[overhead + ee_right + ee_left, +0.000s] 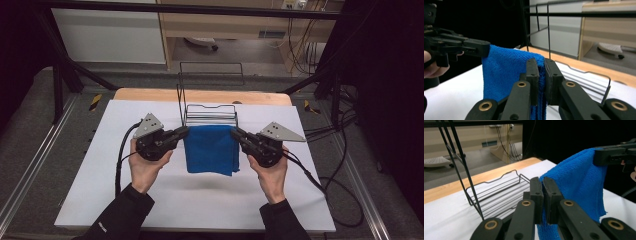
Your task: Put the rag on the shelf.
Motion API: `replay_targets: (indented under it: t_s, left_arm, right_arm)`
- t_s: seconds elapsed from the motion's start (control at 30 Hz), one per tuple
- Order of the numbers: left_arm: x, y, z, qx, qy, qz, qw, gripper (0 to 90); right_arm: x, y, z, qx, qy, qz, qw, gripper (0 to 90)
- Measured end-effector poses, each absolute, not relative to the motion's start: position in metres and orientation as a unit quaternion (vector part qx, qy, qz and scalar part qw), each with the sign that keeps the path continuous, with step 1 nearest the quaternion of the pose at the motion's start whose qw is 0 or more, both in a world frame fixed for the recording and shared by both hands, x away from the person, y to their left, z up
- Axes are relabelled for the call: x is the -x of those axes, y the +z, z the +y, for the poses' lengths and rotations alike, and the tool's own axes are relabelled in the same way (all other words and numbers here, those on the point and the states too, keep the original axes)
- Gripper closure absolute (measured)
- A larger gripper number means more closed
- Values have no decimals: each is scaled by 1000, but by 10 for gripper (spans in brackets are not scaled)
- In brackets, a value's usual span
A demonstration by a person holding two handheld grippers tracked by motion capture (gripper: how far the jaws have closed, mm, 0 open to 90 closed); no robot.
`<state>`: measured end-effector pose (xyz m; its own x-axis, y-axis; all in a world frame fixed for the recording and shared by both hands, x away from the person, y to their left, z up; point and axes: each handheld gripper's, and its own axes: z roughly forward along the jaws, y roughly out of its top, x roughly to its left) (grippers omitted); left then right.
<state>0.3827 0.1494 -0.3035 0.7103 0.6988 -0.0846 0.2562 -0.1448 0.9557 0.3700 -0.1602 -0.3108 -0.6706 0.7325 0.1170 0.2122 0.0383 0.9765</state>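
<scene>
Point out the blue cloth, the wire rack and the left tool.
blue cloth (212, 150): high view, middle of the hanging face.
wire rack (499, 192): left gripper view, its flat wire base.
left tool (184, 132): high view, tips pinching the cloth's corner.

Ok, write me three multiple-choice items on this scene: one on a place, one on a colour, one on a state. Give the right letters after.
1. Where is the black wire rack?
A. Behind the cloth, on the white table cover
B. In front of the cloth, near the person
C. On the floor

2. What colour is the fuzzy hanging cloth?
A. Red
B. Blue
C. Green

3. How is the cloth held?
A. Lying flat, untouched
B. Pinched by one gripper
C. Pinched at its top corners by the left gripper and the right gripper

Answers: 1 A, the high view shows the rack beyond the cloth; 2 B, blue in every view; 3 C, each gripper view shows shut jaws on fabric.
</scene>
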Motion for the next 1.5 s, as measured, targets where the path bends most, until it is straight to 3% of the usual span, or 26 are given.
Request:
replay_targets:
  t_s: [1.5]
  left_arm:
    - [-413, -226, 151, -662, 253, 315, 631, 866]
  right_arm:
    - [-398, -231, -148, -312, 640, 632, 304, 837]
